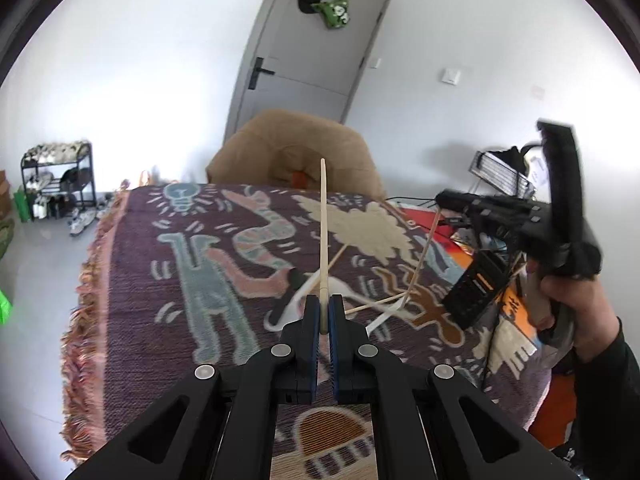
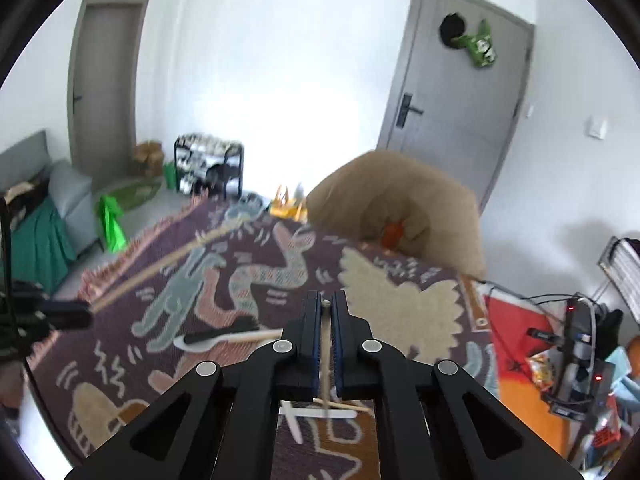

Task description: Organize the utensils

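In the left wrist view my left gripper (image 1: 324, 308) is shut on a pale chopstick (image 1: 323, 232) that sticks up and forward over the purple patterned cloth (image 1: 160, 264). At the right a hand (image 1: 568, 300) holds my right gripper (image 1: 442, 200) above the cloth, with a second chopstick (image 1: 423, 256) slanting down from it. The right wrist view shows my right gripper (image 2: 327, 300) shut on that chopstick (image 2: 329, 352), seen nearly end-on. My left gripper (image 2: 80, 316) shows at the left edge with its chopstick (image 2: 160, 268). A black spoon (image 2: 224, 334), white spoons (image 2: 320, 412) and another chopstick (image 2: 348, 405) lie on the cloth.
A tan cushioned chair (image 1: 296, 152) stands at the cloth's far edge before a grey door (image 1: 304, 60). A shoe rack (image 1: 60, 176) is on the floor to the left. Cables, a device stand (image 2: 576, 360) and orange clutter crowd the right side.
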A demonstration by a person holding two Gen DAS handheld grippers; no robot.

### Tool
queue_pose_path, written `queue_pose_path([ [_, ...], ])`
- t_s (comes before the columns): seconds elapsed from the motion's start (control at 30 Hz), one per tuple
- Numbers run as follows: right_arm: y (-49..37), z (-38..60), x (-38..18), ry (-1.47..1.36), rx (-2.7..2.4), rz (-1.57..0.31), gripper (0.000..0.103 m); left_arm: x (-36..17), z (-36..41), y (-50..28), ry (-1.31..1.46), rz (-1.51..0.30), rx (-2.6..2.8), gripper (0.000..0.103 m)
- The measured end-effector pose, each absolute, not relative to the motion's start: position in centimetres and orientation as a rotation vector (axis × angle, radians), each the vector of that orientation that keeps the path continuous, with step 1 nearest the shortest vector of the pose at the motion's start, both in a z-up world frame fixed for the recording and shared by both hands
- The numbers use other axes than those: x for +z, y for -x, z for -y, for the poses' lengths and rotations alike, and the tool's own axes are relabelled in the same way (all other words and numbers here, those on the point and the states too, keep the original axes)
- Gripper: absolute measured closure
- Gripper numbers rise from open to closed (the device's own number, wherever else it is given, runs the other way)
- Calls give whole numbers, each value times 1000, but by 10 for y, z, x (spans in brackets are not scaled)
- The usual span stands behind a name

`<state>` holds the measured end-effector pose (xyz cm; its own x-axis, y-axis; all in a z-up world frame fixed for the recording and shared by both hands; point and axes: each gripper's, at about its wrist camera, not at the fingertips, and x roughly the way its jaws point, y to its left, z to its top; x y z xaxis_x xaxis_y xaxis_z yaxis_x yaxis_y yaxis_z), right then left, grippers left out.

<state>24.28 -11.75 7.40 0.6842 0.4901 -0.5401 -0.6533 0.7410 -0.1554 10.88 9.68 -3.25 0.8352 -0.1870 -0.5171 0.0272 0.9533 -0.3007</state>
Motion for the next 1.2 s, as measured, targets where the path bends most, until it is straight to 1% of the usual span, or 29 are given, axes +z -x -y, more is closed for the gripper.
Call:
queue_pose_path([
  [0.3,-203,185,149,257,560,-315,97,-3,-56,-118,187,-545,-214,99],
  [0.5,-191,224,171,228,492,-275,97,12,-31,-123,144,-531,-272,99],
  [0.67,-193,247,168,195,447,-278,97,17,-11,-126,119,-527,-311,99],
  [0.83,-205,263,154,167,424,-312,97,23,9,-128,69,-538,-344,99],
  [1.03,-228,277,119,99,442,-436,96,33,30,-135,0,-585,-436,99],
  [1.07,-230,280,113,100,425,-448,90,34,33,-138,-16,-600,-444,99],
  [1.1,-229,282,111,101,418,-450,71,35,37,-141,-36,-615,-448,99],
  [1.13,-227,285,109,99,407,-446,59,37,42,-144,-59,-635,-457,99],
  [1.17,-223,290,108,90,397,-431,38,38,47,-147,-80,-656,-472,99],
  [1.2,-216,299,108,71,389,-399,31,40,52,-150,-102,-679,-488,99],
])
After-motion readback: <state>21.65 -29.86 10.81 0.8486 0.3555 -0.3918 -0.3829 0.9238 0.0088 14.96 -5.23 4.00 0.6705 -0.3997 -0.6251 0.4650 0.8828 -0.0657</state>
